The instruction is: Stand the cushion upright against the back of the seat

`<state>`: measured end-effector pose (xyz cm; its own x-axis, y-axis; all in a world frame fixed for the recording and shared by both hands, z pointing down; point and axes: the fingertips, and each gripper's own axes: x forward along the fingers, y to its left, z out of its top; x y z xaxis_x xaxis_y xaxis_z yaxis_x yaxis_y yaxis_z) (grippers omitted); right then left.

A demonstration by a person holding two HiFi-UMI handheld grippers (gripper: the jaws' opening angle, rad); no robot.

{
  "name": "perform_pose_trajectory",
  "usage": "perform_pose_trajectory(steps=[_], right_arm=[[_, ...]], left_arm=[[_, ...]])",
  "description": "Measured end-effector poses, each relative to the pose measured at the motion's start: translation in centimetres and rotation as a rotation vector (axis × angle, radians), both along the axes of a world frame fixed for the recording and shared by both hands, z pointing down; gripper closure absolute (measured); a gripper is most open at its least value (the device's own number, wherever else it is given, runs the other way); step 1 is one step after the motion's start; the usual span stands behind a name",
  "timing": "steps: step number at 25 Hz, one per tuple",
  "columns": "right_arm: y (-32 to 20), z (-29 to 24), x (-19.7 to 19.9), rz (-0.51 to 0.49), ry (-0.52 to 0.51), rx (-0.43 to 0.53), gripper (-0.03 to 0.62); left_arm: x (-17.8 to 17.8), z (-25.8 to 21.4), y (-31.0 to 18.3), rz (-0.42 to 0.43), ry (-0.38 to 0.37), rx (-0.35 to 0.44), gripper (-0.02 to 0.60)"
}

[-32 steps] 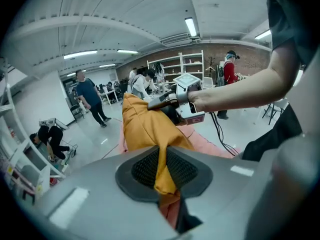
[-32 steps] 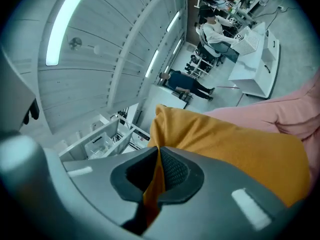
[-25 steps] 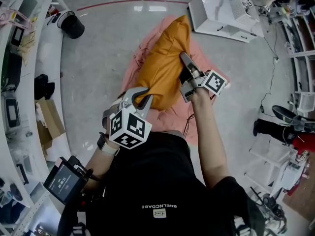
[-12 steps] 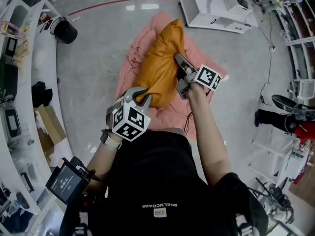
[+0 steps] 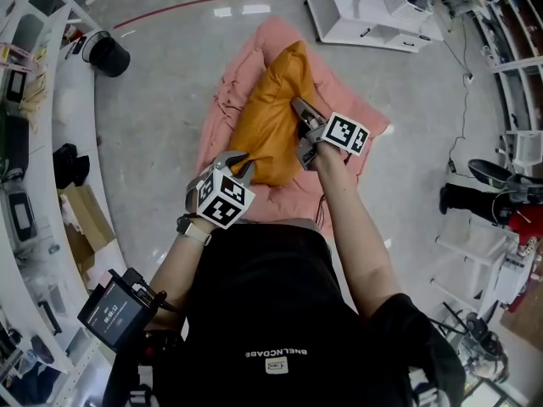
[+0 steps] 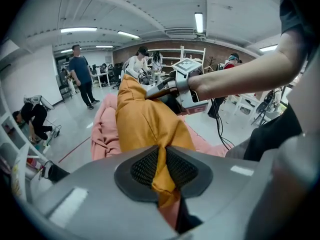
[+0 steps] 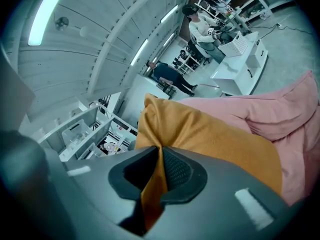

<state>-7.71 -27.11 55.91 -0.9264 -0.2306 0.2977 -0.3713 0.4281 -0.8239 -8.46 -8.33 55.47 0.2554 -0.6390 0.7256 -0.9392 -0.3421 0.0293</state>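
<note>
An orange cushion (image 5: 267,125) stands on edge on a pink beanbag seat (image 5: 222,100) spread on the floor. My left gripper (image 5: 242,164) is shut on the cushion's near corner, and orange fabric is pinched between its pads (image 6: 161,169). My right gripper (image 5: 299,110) holds the cushion's right edge higher up. Its jaws are opening, with a fold of the orange fabric still between the pads (image 7: 159,171). In the right gripper view the cushion (image 7: 210,134) rises in front of the pink seat (image 7: 280,114). The left gripper view shows the cushion (image 6: 142,119) upright, with the right gripper at its top.
A white cabinet (image 5: 365,11) lies on the floor behind the seat. A black bin (image 5: 106,53) and curved white shelving (image 5: 34,142) are at the left, with a cardboard box (image 5: 81,210). Cables and dark gear (image 5: 467,206) are at the right. People (image 6: 80,74) stand far off.
Both grippers have come down with the cushion, which now sits lower on the pink seat. The right gripper has tilted further down.
</note>
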Motion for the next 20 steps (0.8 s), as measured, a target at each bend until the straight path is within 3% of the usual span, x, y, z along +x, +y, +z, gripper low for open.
perform_pose_trajectory(steps=[9,20], right_arm=[[0.4,1.2,0.2,-0.008,0.024,0.021,0.54],[0.5,2.5,1.3,0.044,0.03,0.018,0.54]], left_arm=[[0.1,2.3,0.2,-0.005,-0.002,-0.039,0.522],[0.7,4.3,0.1,0.024,0.058,-0.086,0.522]])
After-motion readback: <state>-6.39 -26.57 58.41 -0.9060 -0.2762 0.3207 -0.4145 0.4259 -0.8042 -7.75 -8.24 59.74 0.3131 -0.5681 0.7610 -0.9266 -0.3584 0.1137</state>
